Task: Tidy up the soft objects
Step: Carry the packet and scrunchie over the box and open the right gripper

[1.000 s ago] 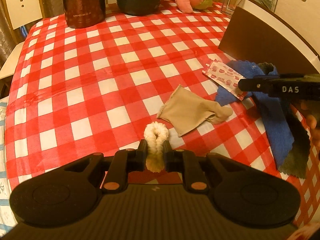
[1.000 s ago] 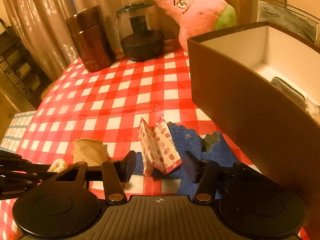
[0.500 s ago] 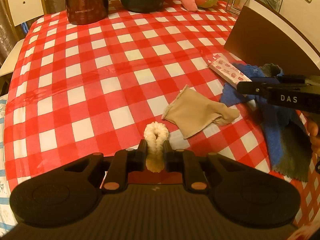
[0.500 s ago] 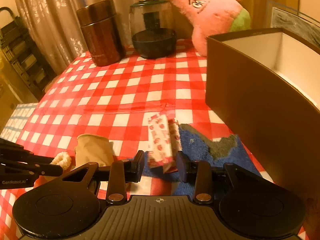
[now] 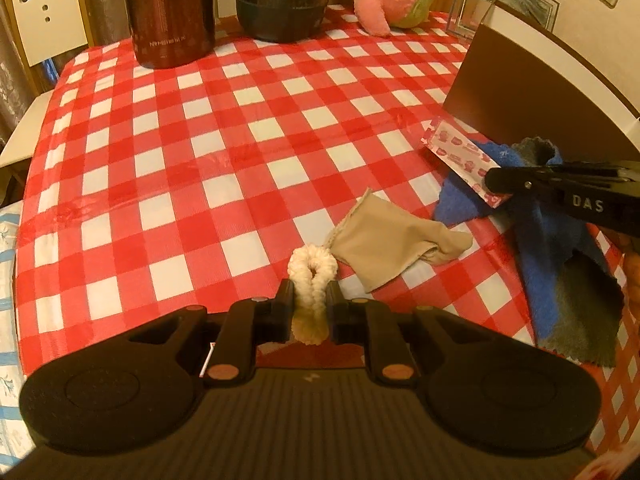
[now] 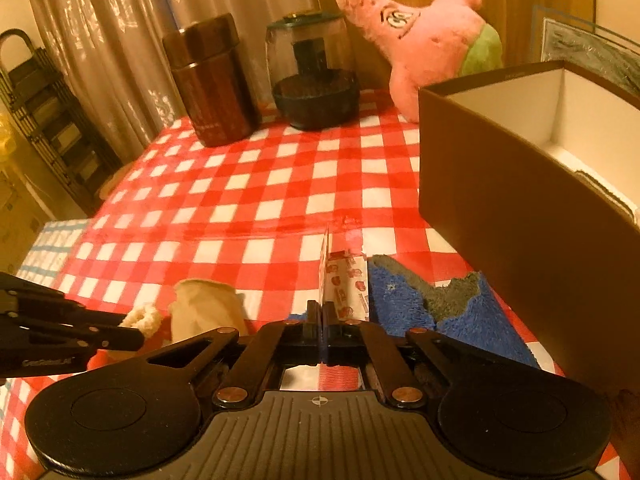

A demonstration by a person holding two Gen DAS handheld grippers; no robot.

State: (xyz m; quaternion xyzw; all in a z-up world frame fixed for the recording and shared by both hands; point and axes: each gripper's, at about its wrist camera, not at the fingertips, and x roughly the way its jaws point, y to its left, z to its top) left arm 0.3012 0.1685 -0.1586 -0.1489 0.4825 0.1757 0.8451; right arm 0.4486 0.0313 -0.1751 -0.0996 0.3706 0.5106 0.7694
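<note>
My left gripper [image 5: 308, 294] is shut on a fluffy cream scrunchie [image 5: 312, 270], just above the red-checked tablecloth. Beside it lies a beige sock-like cloth [image 5: 384, 240]. To the right, my right gripper [image 6: 321, 308] is shut on the near edge of a white packet with red prints [image 6: 344, 280], squeezed flat and standing on edge. The same packet [image 5: 460, 156] shows in the left wrist view, sticking out past the right gripper [image 5: 494, 180]. Under it lies a blue and grey towel [image 6: 400, 300]. A brown box [image 6: 500, 208] with a white inside stands open at the right.
A pink plush toy [image 6: 420, 48], a glass jar with a dark base [image 6: 316, 80] and a brown canister [image 6: 212, 80] stand along the table's far edge. A white chair [image 5: 44, 12] is beyond the left corner. A person's hand shows at the right edge.
The right gripper's jaws have closed on the printed packet, pressing it from a loose fold into a thin upright strip. The left gripper and its scrunchie have stayed put.
</note>
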